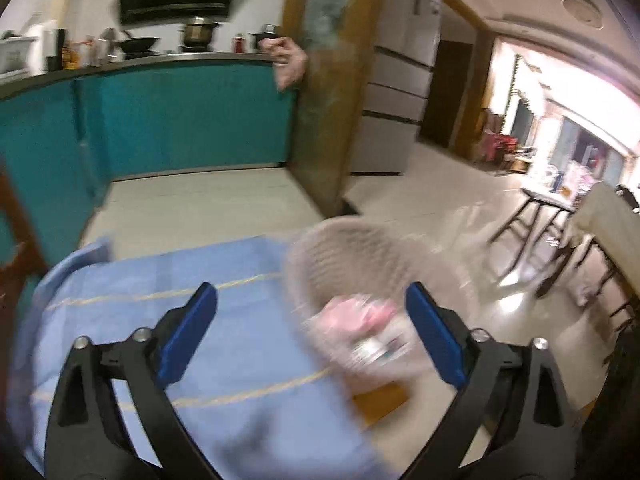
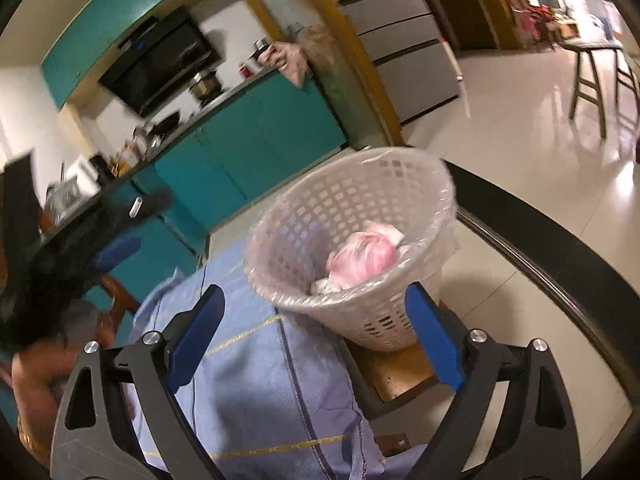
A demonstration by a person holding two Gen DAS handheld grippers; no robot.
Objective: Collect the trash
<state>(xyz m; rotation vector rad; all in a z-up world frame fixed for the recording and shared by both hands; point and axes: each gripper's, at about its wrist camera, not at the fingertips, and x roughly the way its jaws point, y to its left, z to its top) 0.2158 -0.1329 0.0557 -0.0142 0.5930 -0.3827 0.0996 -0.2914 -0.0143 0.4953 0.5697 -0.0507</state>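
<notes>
A pale lattice trash basket [image 2: 352,216] lined with clear plastic stands at the right edge of a table covered by a blue cloth [image 2: 256,360]. Pink and white crumpled trash [image 2: 362,258] lies inside it. In the left wrist view the basket [image 1: 348,264] and its pink trash [image 1: 360,312] are blurred. My left gripper [image 1: 314,336] is open and empty, above the cloth [image 1: 180,320] close to the basket. My right gripper [image 2: 316,340] is open and empty, its right finger beside the basket's base. The left gripper [image 2: 120,250] also shows, blurred, in the right wrist view.
The bare wooden table corner [image 2: 404,372] shows under the basket. Teal kitchen cabinets [image 1: 180,120] with a cluttered counter stand behind. A wooden post [image 1: 320,120], a grey fridge [image 1: 400,92] and stools [image 1: 528,224] stand on the shiny floor. A person's head [image 2: 52,320] is at lower left.
</notes>
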